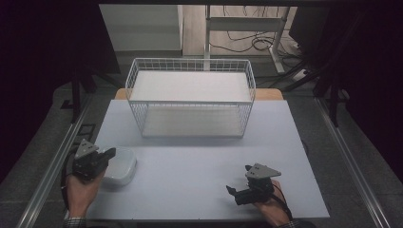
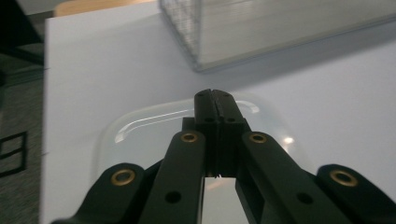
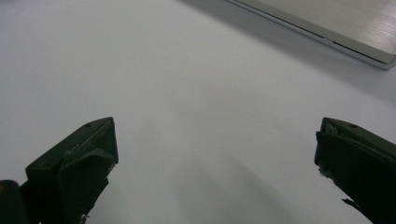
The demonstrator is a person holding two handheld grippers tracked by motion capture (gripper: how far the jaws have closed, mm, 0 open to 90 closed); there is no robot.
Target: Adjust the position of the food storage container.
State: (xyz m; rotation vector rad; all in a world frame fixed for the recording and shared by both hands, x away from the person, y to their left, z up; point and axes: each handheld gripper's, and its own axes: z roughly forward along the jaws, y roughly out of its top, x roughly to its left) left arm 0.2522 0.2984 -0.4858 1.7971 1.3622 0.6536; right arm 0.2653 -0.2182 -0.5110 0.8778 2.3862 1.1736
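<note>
A pale, matte worktop (image 1: 199,161) fills the middle of the high view, with a strip of wooden surface (image 1: 268,94) showing past its far edge and grey floor on both sides. Metal rails (image 1: 52,161) run along the floor at left and right, and beyond the far edge stand a white frame leg (image 1: 207,33) and loose cables (image 1: 247,42) on a wooden floor. A white wire basket (image 1: 190,97) sits at the far middle of the worktop, upright, with a white panel as its base. A white square dish (image 1: 121,165) rests near the left edge. The left tool (image 1: 105,154) is held over the dish's left side, its jaws pressed together with nothing between them; in the left gripper view the closed tips sit above the dish (image 2: 140,126), though whether they touch it cannot be told. The right tool (image 1: 237,185) hovers near the front right corner, jaws spread wide apart over bare surface, well apart from dish and basket. The broad middle of the worktop between dish, basket and right tool lies open.
</note>
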